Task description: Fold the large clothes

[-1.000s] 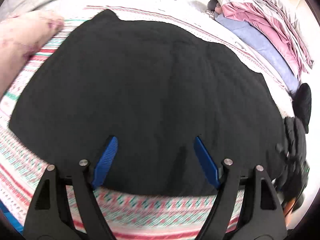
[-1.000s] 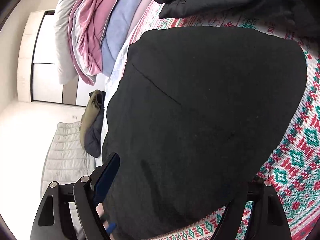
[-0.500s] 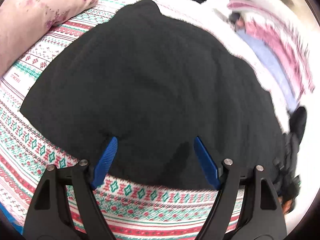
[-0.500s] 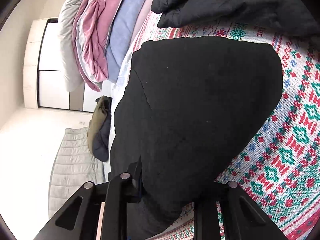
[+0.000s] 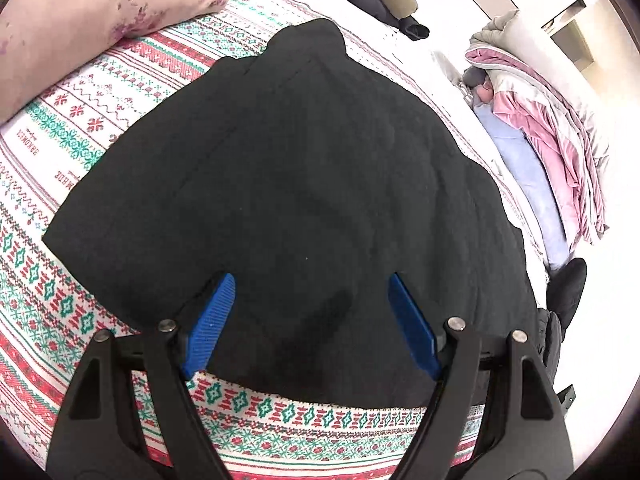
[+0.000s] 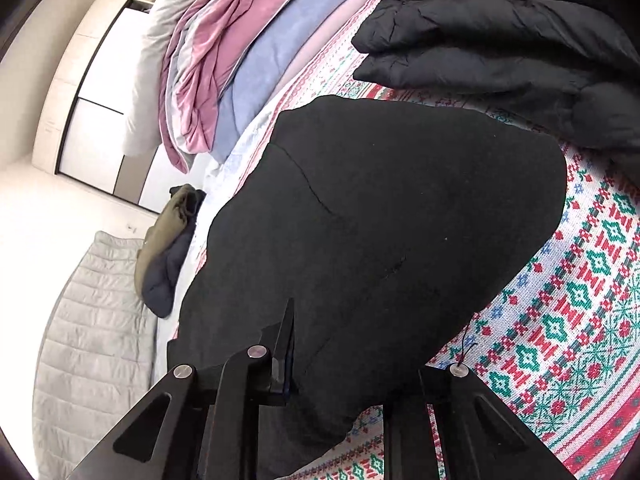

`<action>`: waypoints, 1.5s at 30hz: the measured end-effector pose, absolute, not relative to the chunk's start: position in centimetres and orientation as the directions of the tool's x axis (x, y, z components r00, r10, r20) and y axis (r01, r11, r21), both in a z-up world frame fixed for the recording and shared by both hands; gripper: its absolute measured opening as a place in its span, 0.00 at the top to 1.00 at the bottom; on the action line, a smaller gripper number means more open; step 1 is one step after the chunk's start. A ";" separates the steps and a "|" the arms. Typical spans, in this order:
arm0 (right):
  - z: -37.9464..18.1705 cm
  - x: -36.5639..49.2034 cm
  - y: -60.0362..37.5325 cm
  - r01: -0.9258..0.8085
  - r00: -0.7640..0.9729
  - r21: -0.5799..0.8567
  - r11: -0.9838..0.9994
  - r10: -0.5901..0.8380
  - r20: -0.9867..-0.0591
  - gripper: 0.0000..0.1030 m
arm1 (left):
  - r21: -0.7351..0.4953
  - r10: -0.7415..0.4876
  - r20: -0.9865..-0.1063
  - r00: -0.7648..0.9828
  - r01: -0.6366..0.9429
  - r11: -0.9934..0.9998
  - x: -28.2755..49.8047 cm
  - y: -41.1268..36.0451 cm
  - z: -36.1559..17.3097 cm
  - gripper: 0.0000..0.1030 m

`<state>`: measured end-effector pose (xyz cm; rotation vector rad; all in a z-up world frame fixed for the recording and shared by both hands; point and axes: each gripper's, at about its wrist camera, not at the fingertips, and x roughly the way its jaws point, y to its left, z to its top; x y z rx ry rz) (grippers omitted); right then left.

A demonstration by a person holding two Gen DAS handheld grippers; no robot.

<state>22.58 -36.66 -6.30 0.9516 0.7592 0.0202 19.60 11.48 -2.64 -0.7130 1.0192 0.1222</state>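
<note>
A large black garment (image 5: 304, 184) lies spread flat on a patterned red, green and white bedspread (image 5: 72, 128). My left gripper (image 5: 310, 292) hovers over its near edge with both blue pads wide apart and nothing between them. In the right wrist view the same black garment (image 6: 380, 220) fills the middle. My right gripper (image 6: 348, 344) has closed on a fold of its near edge, and the cloth bunches between the fingers and hides the right one.
A pink floral pillow (image 5: 92, 12) lies at the far left. A pile of pink, blue and grey bedding (image 5: 548, 128) sits at the right, also in the right wrist view (image 6: 224, 60). A folded dark puffer jacket (image 6: 500, 36) lies beyond the garment. An olive and navy jacket (image 6: 168, 248) lies farther off.
My right gripper has closed on the garment's edge and drawn back, lifting the cloth. My left gripper has pulled back and swung, staying open.
</note>
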 end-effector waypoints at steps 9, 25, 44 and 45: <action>-0.9 23.2 -32.2 0.217 0.789 0.508 0.833 0.157 -0.594 0.83 | -0.581 -0.349 -0.790 0.504 -0.432 0.690 20.3 13.3 -4.0 0.23; 3.6 17.5 3.7 -0.441 0.894 -0.604 0.664 0.261 -0.365 0.83 | -0.683 -0.245 -0.663 0.707 -0.438 0.585 16.3 24.5 0.7 0.23; -1.7 13.6 4.7 -0.743 0.661 -0.497 0.449 0.371 -0.652 0.26 | -0.634 -0.209 -0.684 0.699 -0.428 0.644 16.3 24.1 1.6 0.23; -1.2 13.0 3.6 -0.746 0.660 -0.501 0.439 0.381 -0.648 0.26 | -0.618 -0.192 -0.682 0.706 -0.416 0.667 16.3 23.7 2.1 0.23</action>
